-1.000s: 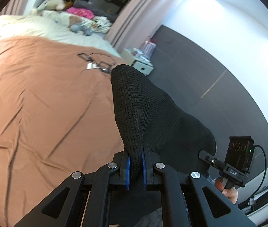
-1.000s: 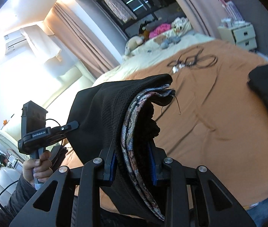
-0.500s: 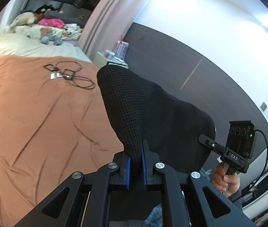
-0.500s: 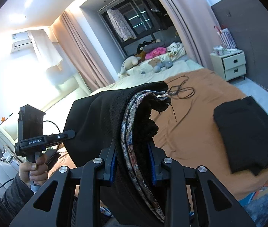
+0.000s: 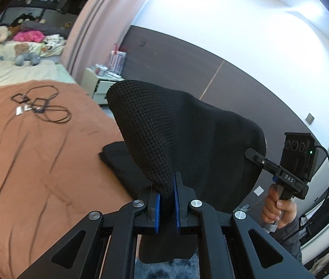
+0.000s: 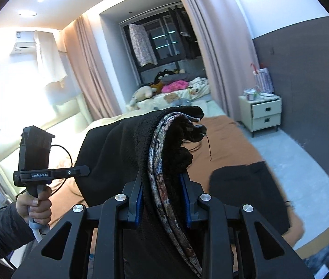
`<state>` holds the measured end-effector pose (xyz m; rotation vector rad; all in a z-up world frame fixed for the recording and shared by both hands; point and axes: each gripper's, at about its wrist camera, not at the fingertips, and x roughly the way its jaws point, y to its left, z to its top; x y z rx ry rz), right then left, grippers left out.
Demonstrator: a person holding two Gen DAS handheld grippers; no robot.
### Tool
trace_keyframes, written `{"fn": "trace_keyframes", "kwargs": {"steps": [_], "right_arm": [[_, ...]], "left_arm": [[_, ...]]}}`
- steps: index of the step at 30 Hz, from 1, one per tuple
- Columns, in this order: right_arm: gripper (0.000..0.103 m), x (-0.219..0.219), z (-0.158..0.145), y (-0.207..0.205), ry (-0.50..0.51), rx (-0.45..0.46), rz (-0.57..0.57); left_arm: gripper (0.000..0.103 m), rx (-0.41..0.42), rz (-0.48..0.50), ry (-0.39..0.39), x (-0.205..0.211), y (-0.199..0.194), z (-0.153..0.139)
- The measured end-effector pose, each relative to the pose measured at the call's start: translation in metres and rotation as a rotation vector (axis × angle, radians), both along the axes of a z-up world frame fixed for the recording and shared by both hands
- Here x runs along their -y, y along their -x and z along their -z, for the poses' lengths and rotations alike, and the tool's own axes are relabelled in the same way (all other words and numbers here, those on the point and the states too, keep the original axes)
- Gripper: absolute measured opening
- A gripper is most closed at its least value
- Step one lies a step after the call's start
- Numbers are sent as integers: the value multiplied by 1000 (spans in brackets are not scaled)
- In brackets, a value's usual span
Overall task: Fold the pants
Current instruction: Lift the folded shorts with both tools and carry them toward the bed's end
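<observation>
You had the black pants (image 5: 183, 137) up in the air over the bed (image 5: 36, 162), L gripper (image 5: 166, 205) clamped on a knit edge, R gripper (image 6: 163, 200) clamped on the patterned waistband (image 6: 157, 162); folded black garment (image 6: 250, 195) lay on bed nearby.

The pants (image 5: 178, 127) are a coarse, matt black knit with an open ribbed weave; at the waist a woven patterned band (image 6: 156, 162) shows, rougher and speckled. The left tongs (image 5: 166, 205) and right tongs (image 6: 163, 201) are matt black plastic with shiny metal rivets and blue rubbery pads (image 5: 157, 205). The bed (image 5: 36, 162) wears a smooth, creased brown cloth cover. The folded garment (image 6: 248, 195) on it is matt black cloth.
</observation>
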<state>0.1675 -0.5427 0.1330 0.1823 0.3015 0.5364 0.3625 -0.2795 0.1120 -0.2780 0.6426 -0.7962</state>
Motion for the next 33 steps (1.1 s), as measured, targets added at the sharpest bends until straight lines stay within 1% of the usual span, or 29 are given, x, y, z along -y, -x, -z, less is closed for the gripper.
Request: {"fn": "trace_keyframes", "kwargs": {"steps": [6, 14, 20, 27, 33], "right_arm": [[24, 0, 6, 5, 23, -11, 56], [24, 10, 16, 5, 2, -48, 122], [24, 11, 21, 1, -15, -83, 174], [24, 1, 18, -12, -12, -139, 214], [24, -13, 10, -23, -3, -170, 226]], "left_arm": [[10, -11, 53, -6, 46, -28, 13], [10, -46, 118, 8, 87, -71, 41], [10, -73, 170, -35, 119, -102, 67], [10, -124, 196, -17, 130, -131, 95], [10, -146, 185, -13, 129, -159, 113]]}}
